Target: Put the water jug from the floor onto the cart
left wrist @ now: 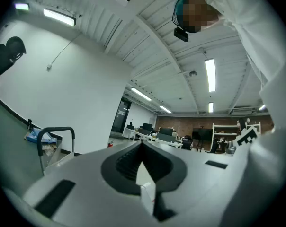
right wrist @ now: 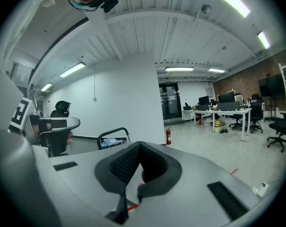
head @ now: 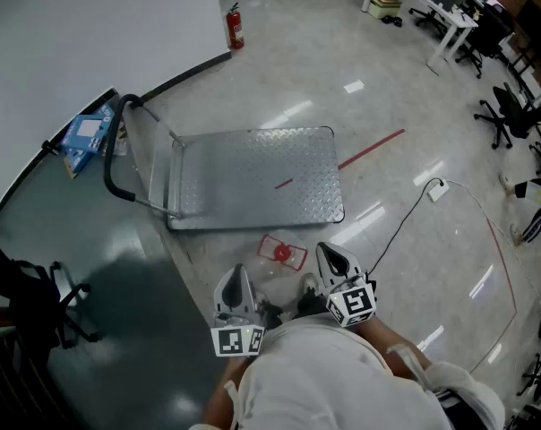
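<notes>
1. Person's white-clad torso, at the lower edge of the head view.
2. Left gripper, held low in front of the body; jaws together at the tips, nothing clamped between them.
3. Right gripper, just right of the left one, tilted slightly down; jaws closed tip to tip, empty.
4. Water jug, clear with a red cap, on the floor. It lies between and just ahead of the two grippers, short of the cart's near edge. No view shows whether either gripper touches it.
5. Cart, a flat platform of ribbed metal with a black tube handle standing at its left end; the deck is bare.
6. Red tape line on the floor beside the cart's right corner.
7. Black cable ending at a white plug, right of the cart.
8. Blue box against the wall behind the handle.
9. Fire extinguisher, red, upright at the wall corner.
10. White desks and black office chairs, far right.
</notes>
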Action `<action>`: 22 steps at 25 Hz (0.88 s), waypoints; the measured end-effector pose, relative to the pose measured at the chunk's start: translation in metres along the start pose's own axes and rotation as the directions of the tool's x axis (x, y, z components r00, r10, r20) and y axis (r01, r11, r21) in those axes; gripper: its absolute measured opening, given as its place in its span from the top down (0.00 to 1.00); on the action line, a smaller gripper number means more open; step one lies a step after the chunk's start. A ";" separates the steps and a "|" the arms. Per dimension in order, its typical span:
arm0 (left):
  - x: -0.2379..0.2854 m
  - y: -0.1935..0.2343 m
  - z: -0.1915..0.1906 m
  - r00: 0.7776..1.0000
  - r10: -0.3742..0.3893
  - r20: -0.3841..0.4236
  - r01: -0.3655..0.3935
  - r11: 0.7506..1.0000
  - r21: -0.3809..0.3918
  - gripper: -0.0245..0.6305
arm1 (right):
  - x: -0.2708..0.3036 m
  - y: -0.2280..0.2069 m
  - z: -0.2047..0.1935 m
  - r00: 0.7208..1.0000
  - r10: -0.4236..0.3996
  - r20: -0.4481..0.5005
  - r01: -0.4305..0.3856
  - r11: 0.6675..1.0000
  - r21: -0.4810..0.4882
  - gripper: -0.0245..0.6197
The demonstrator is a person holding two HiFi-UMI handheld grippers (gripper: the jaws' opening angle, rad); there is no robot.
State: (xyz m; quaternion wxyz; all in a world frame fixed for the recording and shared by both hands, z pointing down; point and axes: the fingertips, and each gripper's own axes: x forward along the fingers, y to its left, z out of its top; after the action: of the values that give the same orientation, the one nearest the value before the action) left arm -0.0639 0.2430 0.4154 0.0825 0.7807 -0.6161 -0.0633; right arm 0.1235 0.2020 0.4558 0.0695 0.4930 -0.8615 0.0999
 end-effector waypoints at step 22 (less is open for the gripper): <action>0.006 0.008 -0.008 0.999 0.022 -0.028 -0.022 1.000 -0.004 0.96 | 0.063 -0.008 -0.059 0.965 0.027 -0.260 -0.024 1.000 0.015 0.94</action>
State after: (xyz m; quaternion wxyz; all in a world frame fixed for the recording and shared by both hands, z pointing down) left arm -0.0685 0.2355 0.4253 0.0932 0.7745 -0.6235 -0.0529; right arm 0.0997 0.1594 0.5280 0.1780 0.4650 -0.8505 0.1697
